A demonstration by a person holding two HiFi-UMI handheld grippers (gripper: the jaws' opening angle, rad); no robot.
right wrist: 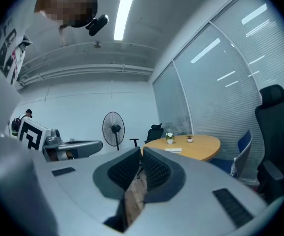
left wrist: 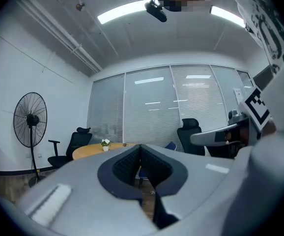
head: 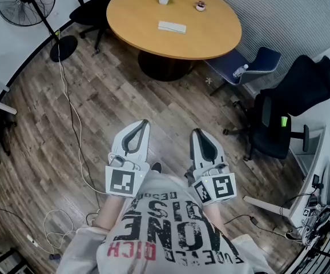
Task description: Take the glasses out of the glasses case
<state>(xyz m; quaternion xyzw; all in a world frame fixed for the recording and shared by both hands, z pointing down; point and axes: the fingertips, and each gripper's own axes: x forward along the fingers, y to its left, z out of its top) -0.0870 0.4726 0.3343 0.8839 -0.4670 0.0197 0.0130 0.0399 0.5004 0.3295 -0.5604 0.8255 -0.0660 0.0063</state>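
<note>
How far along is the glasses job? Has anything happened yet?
Nothing looks done. The left gripper and right gripper are shut and empty, over the floor, short of the table. A flat white thing, perhaps the case, lies there untouched. Left: reach it, open it, lift out the glasses.

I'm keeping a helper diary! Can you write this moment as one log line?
left tongs: shut, empty | right tongs: shut, empty | white case: on round table, untouched
</note>
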